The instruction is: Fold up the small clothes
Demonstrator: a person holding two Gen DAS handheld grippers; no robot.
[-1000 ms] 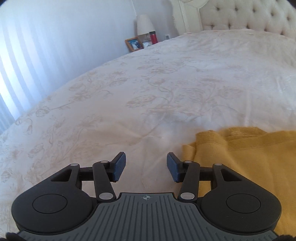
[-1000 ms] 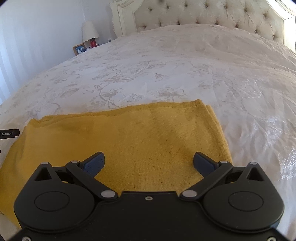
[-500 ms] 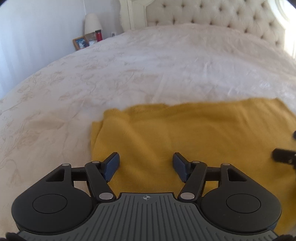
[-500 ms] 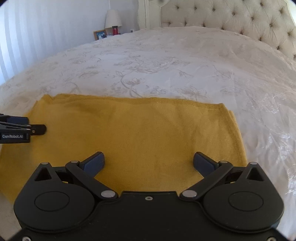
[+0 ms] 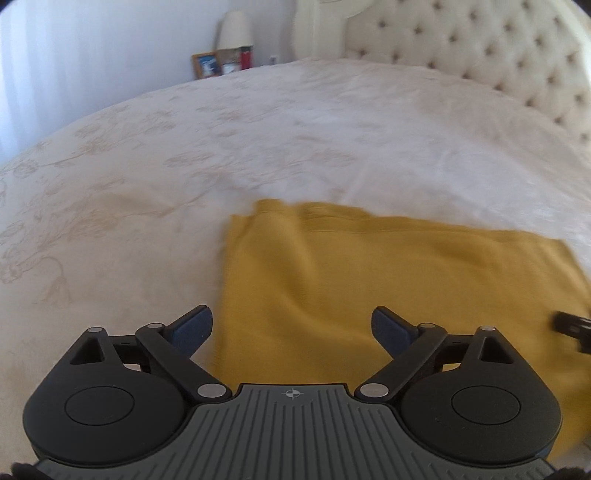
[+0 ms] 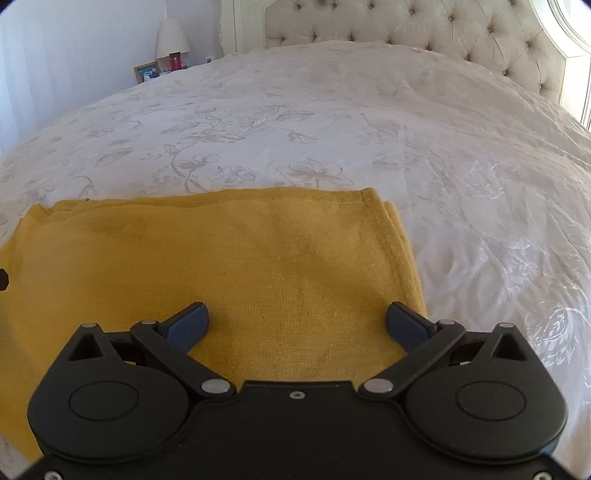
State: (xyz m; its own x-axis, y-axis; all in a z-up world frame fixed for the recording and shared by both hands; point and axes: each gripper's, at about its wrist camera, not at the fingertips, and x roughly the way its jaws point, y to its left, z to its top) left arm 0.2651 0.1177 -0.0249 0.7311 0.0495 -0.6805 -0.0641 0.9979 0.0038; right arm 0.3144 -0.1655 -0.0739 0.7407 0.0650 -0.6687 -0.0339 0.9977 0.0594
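A mustard-yellow knit garment (image 5: pixel 388 280) lies folded flat on the white floral bedspread (image 5: pixel 184 155). My left gripper (image 5: pixel 291 326) hovers over the garment's left edge, its jaws opening wide, with nothing pinched between the pads. My right gripper (image 6: pixel 297 321) stands open above the right part of the same garment (image 6: pixel 240 266), near its right edge, and holds nothing. The right gripper's black tip (image 5: pixel 572 326) shows at the right rim of the left wrist view. The garment's near edge is hidden under both tools.
The bedspread (image 6: pixel 369 122) stretches far beyond the garment to a tufted cream headboard (image 6: pixel 424 26). A nightstand at the back left carries a lamp (image 6: pixel 171 37), a picture frame (image 6: pixel 147 72) and a red can (image 6: pixel 174 61). Pale curtains hang at the left.
My left gripper swung right from bare bedspread to the garment's left edge, and its jaws spread much wider. The right gripper stayed open over the garment, its view shifting only a little.
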